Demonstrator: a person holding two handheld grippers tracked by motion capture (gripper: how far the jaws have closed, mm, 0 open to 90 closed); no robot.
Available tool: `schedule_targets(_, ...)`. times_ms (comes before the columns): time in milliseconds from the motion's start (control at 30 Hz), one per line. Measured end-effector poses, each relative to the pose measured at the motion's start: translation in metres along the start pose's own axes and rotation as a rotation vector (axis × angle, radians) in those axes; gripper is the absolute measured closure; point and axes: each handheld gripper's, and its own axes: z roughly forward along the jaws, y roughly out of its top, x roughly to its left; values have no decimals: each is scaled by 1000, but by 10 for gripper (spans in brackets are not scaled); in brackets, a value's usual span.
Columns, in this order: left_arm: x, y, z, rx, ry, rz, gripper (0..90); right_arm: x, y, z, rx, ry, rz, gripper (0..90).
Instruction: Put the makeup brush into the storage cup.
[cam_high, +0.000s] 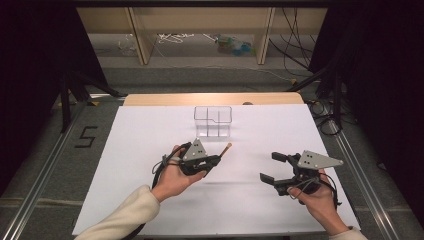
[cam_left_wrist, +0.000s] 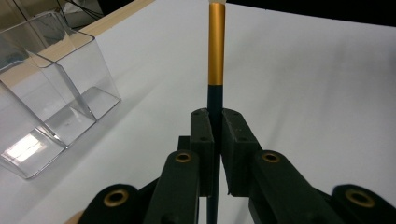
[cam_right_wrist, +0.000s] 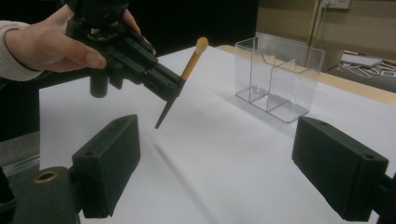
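Left gripper (cam_high: 216, 159), seen from above, held in a hand (cam_high: 176, 175) just in front of the clear box (cam_high: 213, 121), jaws pinched tight on a brush (cam_high: 224, 150) whose orange end pokes out toward the box. Raised off the white table (cam_high: 150, 135), to judge by the thin shadow below and in front. Right gripper (cam_high: 272, 166) off to the box's right and nearer the person, well apart from the brush, jaws spread wide with nothing between them, held by the other hand (cam_high: 320, 202).

Along the left gripper (cam_left_wrist: 214, 128): both pads closed on the dark handle of the brush (cam_left_wrist: 216, 46), gold-orange ferrule rising straight ahead, pale tip cut by the top edge. Box (cam_left_wrist: 44, 88) to the left, dividers visible, nothing inside.

Along the right gripper (cam_right_wrist: 219, 163): jaws far apart, bare table (cam_right_wrist: 224, 154) between. Beyond, left gripper (cam_right_wrist: 175, 88) up in the air left of the box (cam_right_wrist: 278, 77), clamping the brush (cam_right_wrist: 187, 74) mid-handle, pointed dark end slanting down, pale tip up toward the box. Hand (cam_right_wrist: 46, 44) wrapped round it.
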Motion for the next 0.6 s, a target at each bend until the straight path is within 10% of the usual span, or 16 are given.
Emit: schedule_targets(600, -3, -1, 0, -74, 2, -14, 833, 5, 3, 13, -40, -2, 11, 176)
